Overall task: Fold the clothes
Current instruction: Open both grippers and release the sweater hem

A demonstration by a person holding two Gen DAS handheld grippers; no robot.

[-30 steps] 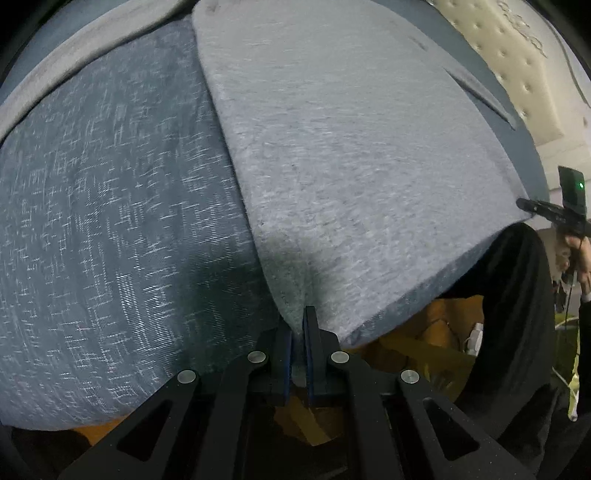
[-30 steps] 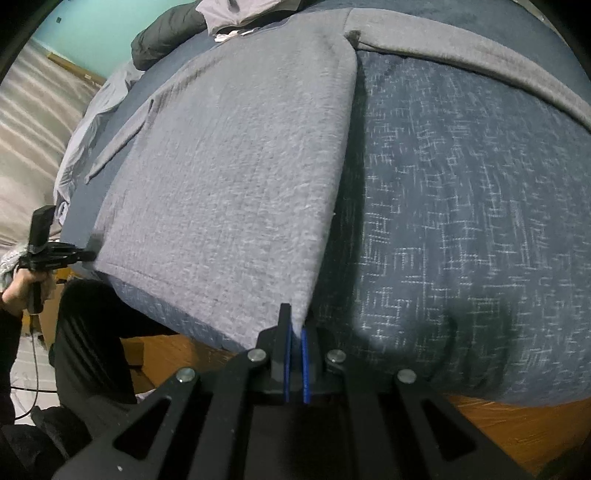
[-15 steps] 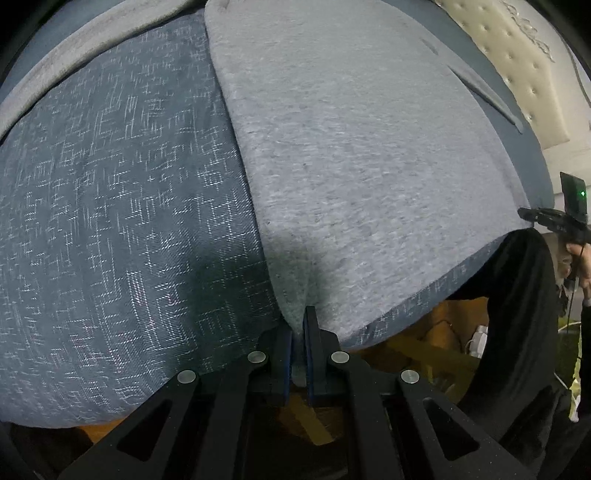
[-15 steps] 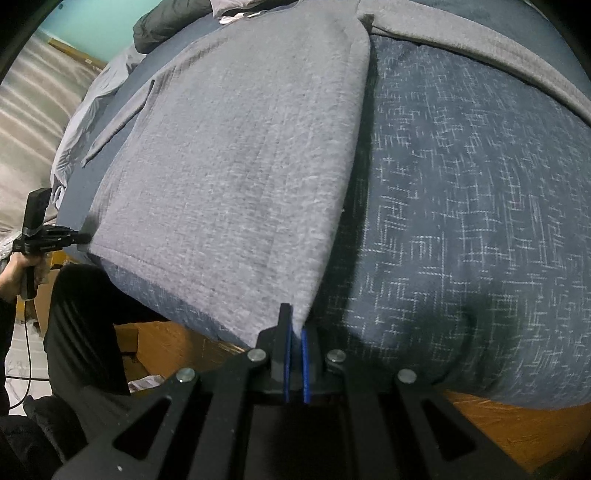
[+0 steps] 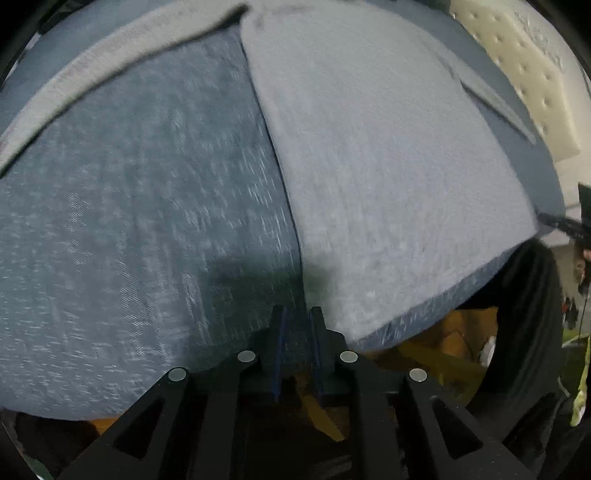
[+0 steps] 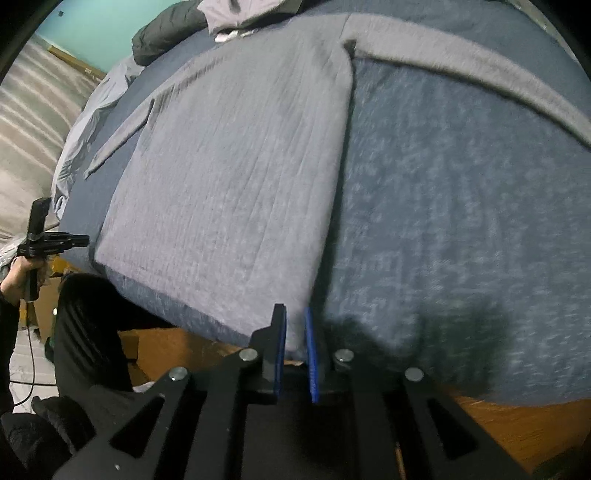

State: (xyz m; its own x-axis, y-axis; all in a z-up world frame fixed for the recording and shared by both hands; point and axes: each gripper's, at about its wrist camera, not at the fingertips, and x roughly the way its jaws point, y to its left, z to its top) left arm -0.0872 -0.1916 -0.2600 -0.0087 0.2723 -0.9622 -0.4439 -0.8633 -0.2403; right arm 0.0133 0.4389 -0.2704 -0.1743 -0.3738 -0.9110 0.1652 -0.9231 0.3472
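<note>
A grey long-sleeved garment (image 5: 388, 166) lies flat on the dark blue bedspread (image 5: 129, 240), hem at the bed's near edge. One sleeve (image 5: 110, 66) stretches out across the bedspread. My left gripper (image 5: 296, 314) stands open just off the hem's corner, with only bedspread showing between its fingers. In the right wrist view the same garment (image 6: 240, 184) spreads to the left, its sleeve (image 6: 480, 77) running right. My right gripper (image 6: 294, 312) is open, and the other hem corner still lies loosely between its blue pads. Each gripper also shows small in the other's view.
A cream tufted headboard (image 5: 517, 74) stands at one end of the bed, and a pile of clothes (image 6: 221, 22) lies at the other. The wooden bed frame (image 6: 517, 417) runs below the mattress. A person's black-trousered leg (image 6: 85, 325) stands against the bed edge.
Both grippers were shut on the hem corners and have now opened. The garment has settled flat on the bed, and both views show motion blur.
</note>
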